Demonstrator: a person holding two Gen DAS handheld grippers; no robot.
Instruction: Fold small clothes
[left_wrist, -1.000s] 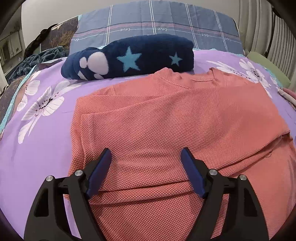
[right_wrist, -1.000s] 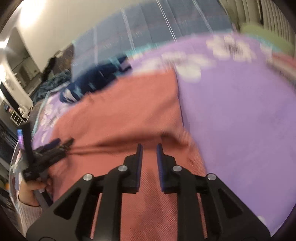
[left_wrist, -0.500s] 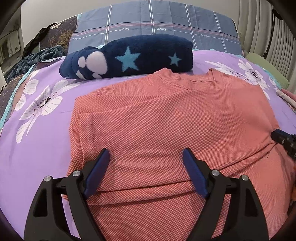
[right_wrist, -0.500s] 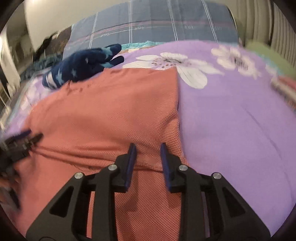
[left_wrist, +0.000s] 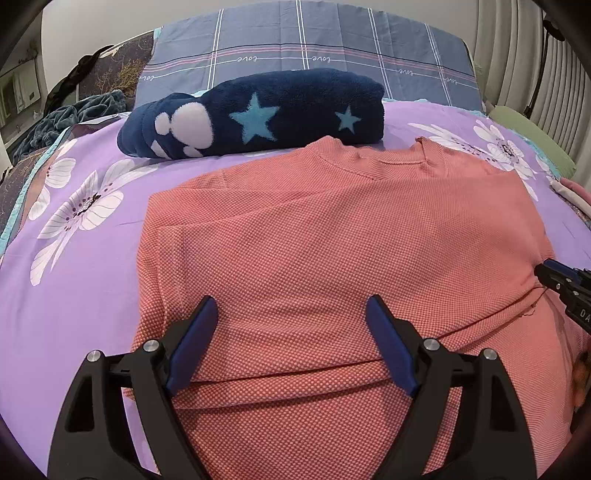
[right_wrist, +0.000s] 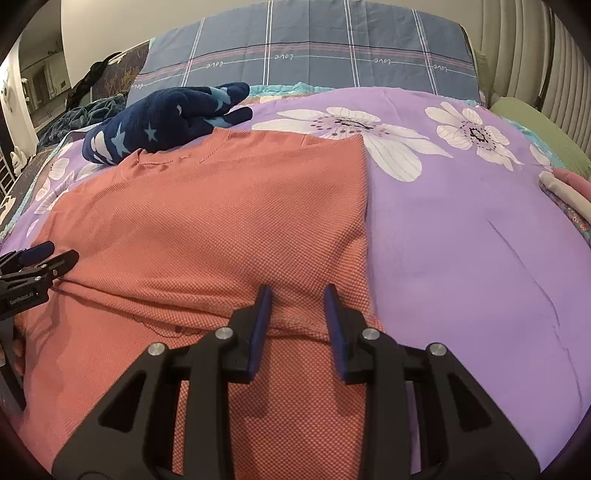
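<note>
A coral knit top (left_wrist: 332, 229) lies spread on the purple flowered sheet (left_wrist: 74, 277), neckline toward the pillow, with a folded band across its lower part. My left gripper (left_wrist: 290, 299) hovers wide open over the top's lower left, nothing between its fingers; the right wrist view shows it at the far left (right_wrist: 61, 251). My right gripper (right_wrist: 297, 287) is open, its blue pads straddling the fold line near the top's (right_wrist: 207, 221) right edge without pressing the cloth. Its tip shows at the left view's right edge (left_wrist: 554, 273).
A rolled navy fleece with stars (left_wrist: 258, 114) lies just beyond the neckline, in front of a plaid pillow (left_wrist: 314, 48). Folded clothes (right_wrist: 565, 192) and a green cushion (right_wrist: 535, 125) sit at the right. Bare sheet (right_wrist: 461, 240) stretches right of the top.
My right gripper came down onto the top's right edge, levelled out, and its jaws widened. Its tip entered the left wrist view. The left gripper stayed put.
</note>
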